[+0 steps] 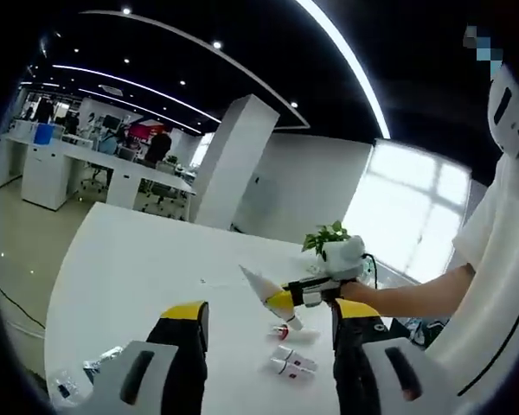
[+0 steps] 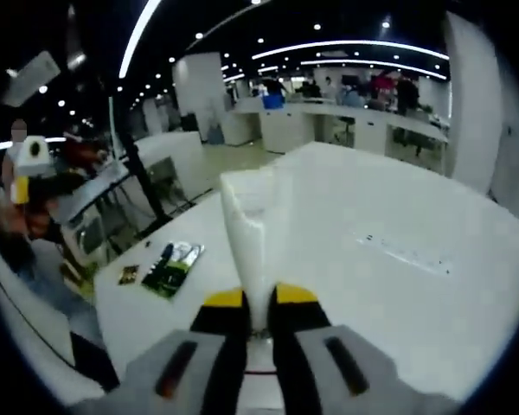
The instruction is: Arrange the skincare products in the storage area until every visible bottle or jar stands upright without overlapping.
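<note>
My right gripper (image 2: 259, 304) is shut on a white squeeze tube (image 2: 249, 233), which points away from the camera and widens to a flat far end. In the left gripper view that same right gripper (image 1: 287, 299) comes in from the right, holding the tube (image 1: 259, 284) above the white table (image 1: 147, 268). Under it two small white bottles with red marks lie on their sides, one (image 1: 282, 331) farther off and one (image 1: 293, 363) nearer. My left gripper (image 1: 272, 316) stands open above the table, nothing between its jaws.
A potted green plant (image 1: 332, 245) stands behind the tube. Clear packets (image 1: 86, 367) lie near the table's edge. Dark packets (image 2: 169, 264) lie on the table, left of the tube. A person's arm (image 1: 415, 294) reaches in from the right. Office desks stand beyond the table.
</note>
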Available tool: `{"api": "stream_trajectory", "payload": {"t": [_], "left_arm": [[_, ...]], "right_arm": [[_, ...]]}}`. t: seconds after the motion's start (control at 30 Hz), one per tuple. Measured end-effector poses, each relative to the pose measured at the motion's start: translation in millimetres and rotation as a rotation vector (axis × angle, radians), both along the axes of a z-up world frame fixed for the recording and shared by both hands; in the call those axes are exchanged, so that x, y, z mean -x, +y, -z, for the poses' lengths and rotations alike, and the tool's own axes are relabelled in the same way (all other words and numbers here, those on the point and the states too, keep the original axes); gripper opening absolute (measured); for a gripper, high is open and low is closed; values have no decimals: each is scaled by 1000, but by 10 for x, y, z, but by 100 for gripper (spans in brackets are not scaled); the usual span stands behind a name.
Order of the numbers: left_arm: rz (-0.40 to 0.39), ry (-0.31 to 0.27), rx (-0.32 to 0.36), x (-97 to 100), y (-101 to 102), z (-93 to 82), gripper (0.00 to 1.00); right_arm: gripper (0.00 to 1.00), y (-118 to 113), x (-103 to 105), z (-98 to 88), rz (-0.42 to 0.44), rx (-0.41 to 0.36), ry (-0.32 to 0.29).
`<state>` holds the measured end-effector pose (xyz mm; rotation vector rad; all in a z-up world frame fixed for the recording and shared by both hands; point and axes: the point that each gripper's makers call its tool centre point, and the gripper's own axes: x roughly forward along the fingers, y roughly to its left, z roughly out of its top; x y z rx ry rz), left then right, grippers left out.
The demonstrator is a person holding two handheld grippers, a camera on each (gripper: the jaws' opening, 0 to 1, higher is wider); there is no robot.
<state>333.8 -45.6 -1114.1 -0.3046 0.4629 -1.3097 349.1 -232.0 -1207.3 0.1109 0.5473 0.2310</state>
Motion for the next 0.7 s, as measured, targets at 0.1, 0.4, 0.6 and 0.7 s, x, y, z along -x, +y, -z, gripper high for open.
{"api": "stream_trajectory", "payload": {"t": [0.1, 0.4, 0.6, 0.7], "left_arm": [[-2, 1, 22, 88, -94, -112, 63], [20, -3, 13, 307, -414, -122, 58], [53, -9, -8, 402, -566, -68, 58], [49, 2, 12, 430, -620, -68, 55]], "right_arm": [[7, 49, 82, -190, 0, -26, -39], [7, 94, 325, -579, -10, -34, -175], [7, 112, 438, -506, -19, -34, -211], [8, 123, 486, -520, -9, -45, -226]]}}
